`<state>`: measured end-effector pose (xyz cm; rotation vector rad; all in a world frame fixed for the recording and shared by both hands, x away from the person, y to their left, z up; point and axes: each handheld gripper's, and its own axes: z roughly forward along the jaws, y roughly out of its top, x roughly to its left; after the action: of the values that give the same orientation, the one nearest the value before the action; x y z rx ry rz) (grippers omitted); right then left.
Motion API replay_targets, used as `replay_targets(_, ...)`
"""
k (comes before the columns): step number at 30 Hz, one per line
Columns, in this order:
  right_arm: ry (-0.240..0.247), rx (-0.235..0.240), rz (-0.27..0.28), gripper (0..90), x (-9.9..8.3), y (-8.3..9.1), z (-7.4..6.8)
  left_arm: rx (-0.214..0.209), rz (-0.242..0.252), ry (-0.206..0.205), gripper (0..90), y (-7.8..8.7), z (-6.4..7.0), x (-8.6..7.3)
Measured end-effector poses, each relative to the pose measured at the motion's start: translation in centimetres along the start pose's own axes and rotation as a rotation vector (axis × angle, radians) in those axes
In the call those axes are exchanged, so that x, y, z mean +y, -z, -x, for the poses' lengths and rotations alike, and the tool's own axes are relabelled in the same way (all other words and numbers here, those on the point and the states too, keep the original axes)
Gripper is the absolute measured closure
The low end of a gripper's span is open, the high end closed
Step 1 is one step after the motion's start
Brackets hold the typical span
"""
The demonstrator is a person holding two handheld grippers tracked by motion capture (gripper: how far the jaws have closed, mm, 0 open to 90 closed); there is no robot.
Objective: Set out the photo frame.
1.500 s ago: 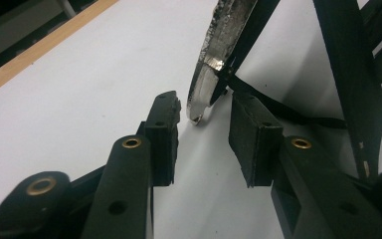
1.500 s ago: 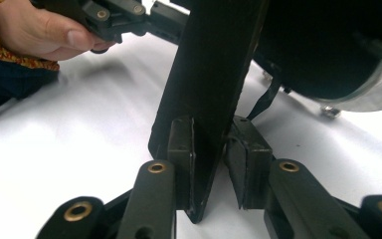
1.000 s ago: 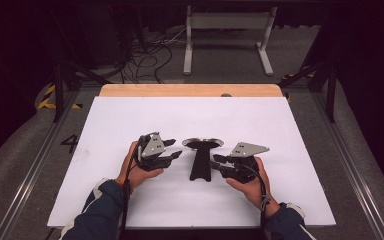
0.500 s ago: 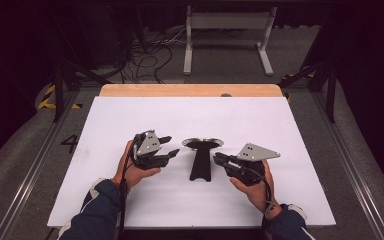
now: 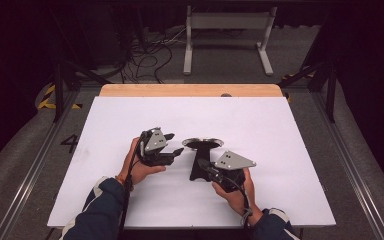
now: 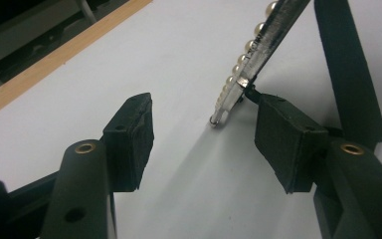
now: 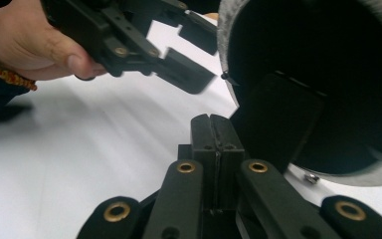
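A round dish-like piece point(image 5: 203, 143) with a silvery, pearl-studded rim point(image 6: 248, 55) stands on a black stand point(image 5: 198, 167) at the middle of the white table point(image 5: 280, 130). My left gripper point(image 5: 175, 143) is open just left of the rim, and the rim's end lies ahead between its pads point(image 6: 129, 134). My right gripper point(image 5: 200, 163) is shut with its pads pressed together point(image 7: 213, 124) and nothing visible between them. Its tip is close to the stand's lower part point(image 7: 278, 119). The round piece looks dark inside point(image 7: 318, 64). The left gripper point(image 7: 204, 57) also hangs open beside that rim.
A wooden strip point(image 5: 190, 90) runs along the table's far edge. Beyond it, cables point(image 5: 150, 55) and a white frame point(image 5: 227, 30) lie on the dark floor. Metal rails point(image 5: 35, 165) flank the table. A hand point(image 7: 25, 40) holds the left gripper.
My right gripper has swung in toward the stand, and its tip has come closer to the stand's foot. The left gripper has barely shifted and stays open.
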<state>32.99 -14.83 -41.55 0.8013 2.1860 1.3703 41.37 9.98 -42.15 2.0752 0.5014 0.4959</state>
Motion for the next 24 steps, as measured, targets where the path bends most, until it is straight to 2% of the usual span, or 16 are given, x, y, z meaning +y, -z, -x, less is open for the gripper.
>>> replay_targets(2, -0.006, -0.01, 0.003, 90.0, -0.3, -0.6, -0.5, -0.004, -0.004, -0.004, 41.1, -0.6, 0.0, 0.2)
replay_targets(6, -0.017, 0.003, -0.028, 90.0, -0.7, -1.5, -1.0, -0.023, -0.012, -0.01, 41.6, -1.6, 0.1, 0.2)
replay_targets(12, 0.005, 0.001, -0.062, 90.0, -1.1, -2.8, -1.9, -0.022, -0.038, -0.018, 43.7, -2.7, 0.1, 0.0)
replay_targets(14, 0.017, -0.004, -0.078, 90.0, -1.3, -3.2, -2.1, -0.021, -0.037, -0.004, 43.8, -3.2, 0.1, -0.1)
replay_targets(17, 0.02, -0.019, -0.092, 90.0, -1.5, -3.5, -2.2, -0.018, -0.046, -0.001, 48.6, -3.6, 0.3, -0.1)
replay_targets(20, 0.026, -0.034, -0.101, 90.0, -1.6, -3.7, -2.3, -0.033, -0.047, -0.026, 55.2, -3.5, 0.5, 0.0)
replay_targets(22, 0.059, -0.064, -0.112, 90.0, -1.6, -3.7, -2.7, -0.05, -0.043, -0.035, 60.4, -3.3, 0.5, 0.0)
replay_targets(24, 0.065, -0.076, -0.12, 90.0, -1.6, -3.6, -2.8, -0.06, -0.037, -0.043, 65.6, -3.2, 0.6, 0.0)
